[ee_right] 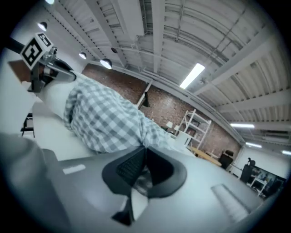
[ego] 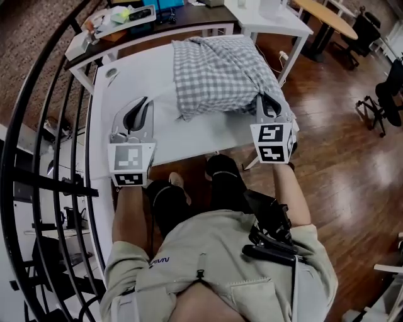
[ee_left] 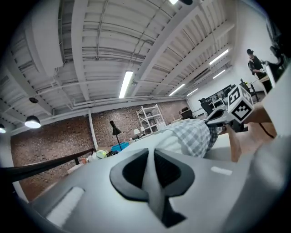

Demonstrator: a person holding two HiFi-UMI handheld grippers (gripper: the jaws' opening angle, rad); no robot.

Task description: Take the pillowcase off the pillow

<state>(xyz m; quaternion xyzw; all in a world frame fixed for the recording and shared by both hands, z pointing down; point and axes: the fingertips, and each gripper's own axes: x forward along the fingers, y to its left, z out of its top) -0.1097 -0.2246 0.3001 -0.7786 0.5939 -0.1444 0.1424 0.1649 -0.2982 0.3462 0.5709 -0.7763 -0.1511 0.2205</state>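
A pillow in a blue-and-white checked pillowcase (ego: 214, 72) lies on the right half of the white table (ego: 132, 75). My right gripper (ego: 264, 99) is at the pillow's near right corner and is shut on the checked fabric, which bunches into its jaws (ee_right: 144, 152) in the right gripper view. My left gripper (ego: 145, 104) rests over the bare table left of the pillow, apart from it, shut with nothing in it (ee_left: 150, 152). From the left gripper view the pillow (ee_left: 191, 136) sits ahead to the right, with the right gripper's marker cube (ee_left: 238, 102) beyond it.
A cluttered desk (ego: 119, 19) and a second white table (ego: 271, 16) stand behind the table. A round wooden table (ego: 324, 16) and office chairs (ego: 384, 94) are at the right. A black railing (ego: 44, 126) runs along the left.
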